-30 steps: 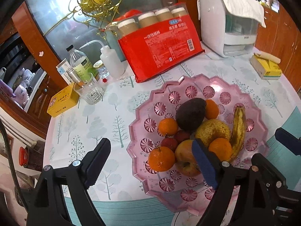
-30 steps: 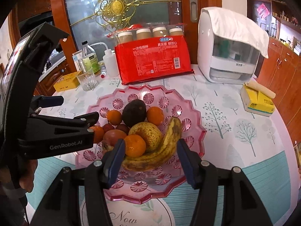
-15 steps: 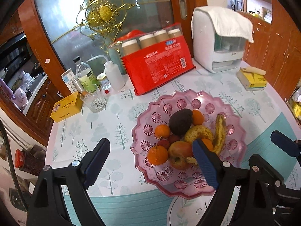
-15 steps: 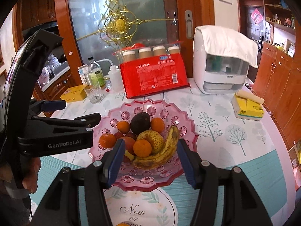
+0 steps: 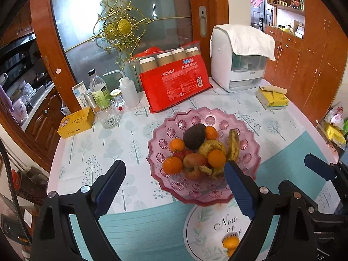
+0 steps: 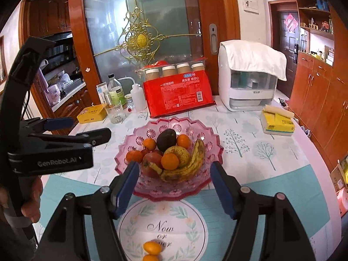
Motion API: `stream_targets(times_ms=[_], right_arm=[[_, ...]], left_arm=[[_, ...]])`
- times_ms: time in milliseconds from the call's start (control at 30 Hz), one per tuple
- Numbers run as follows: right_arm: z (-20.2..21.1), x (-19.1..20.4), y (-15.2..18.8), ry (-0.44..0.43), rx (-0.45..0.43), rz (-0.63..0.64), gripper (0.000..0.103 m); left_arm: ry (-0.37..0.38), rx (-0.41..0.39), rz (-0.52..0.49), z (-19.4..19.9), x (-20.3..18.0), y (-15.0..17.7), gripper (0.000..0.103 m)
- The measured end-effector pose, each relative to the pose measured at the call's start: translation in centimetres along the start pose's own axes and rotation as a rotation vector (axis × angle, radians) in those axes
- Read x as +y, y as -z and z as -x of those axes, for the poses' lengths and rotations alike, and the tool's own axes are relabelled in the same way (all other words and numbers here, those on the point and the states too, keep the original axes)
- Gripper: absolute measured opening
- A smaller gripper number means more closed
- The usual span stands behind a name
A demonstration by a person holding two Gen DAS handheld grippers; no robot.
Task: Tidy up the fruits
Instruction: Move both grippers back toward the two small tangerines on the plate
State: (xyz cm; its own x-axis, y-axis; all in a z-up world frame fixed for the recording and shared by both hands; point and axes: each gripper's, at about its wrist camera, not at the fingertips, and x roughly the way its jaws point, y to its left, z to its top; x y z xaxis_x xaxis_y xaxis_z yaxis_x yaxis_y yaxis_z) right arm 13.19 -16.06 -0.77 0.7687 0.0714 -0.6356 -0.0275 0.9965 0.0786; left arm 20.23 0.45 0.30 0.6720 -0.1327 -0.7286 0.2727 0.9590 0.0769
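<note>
Both tools hung empty above the desk (image 6: 271, 163), left tool (image 5: 174, 187) wide, right tool (image 6: 174, 187) widening. Fruit filled the pink scalloped glass bowl (image 6: 139, 137); one small orange kumquat (image 6: 152, 246) lay nearer, best pinched gently across its middle.

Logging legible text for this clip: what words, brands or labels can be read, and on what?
"GenRobot.AI": on the body of the left tongs.
"Now or ..." in script: on the round mat; the last word is partly covered.
"一次性纸杯": on the red paper-cup pack; its smaller print is unreadable.
Yellow tin, bottle label, tissue pack: too blurred.
</note>
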Motion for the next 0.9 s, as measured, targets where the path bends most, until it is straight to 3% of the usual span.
stream_targets(times_ms=[533,900], right_arm=[[2.3,-0.9,4.3,0.015,0.023,-0.046,0.069],[1.6,-1.0,7.8,0.014,0.095,-0.079,0.069]], left_arm=[[0.051,0.032,-0.02,1.7,-1.1,5.3,0.091],[0.071,0.066,-0.067,0.9,-2.5,8.9,0.091]])
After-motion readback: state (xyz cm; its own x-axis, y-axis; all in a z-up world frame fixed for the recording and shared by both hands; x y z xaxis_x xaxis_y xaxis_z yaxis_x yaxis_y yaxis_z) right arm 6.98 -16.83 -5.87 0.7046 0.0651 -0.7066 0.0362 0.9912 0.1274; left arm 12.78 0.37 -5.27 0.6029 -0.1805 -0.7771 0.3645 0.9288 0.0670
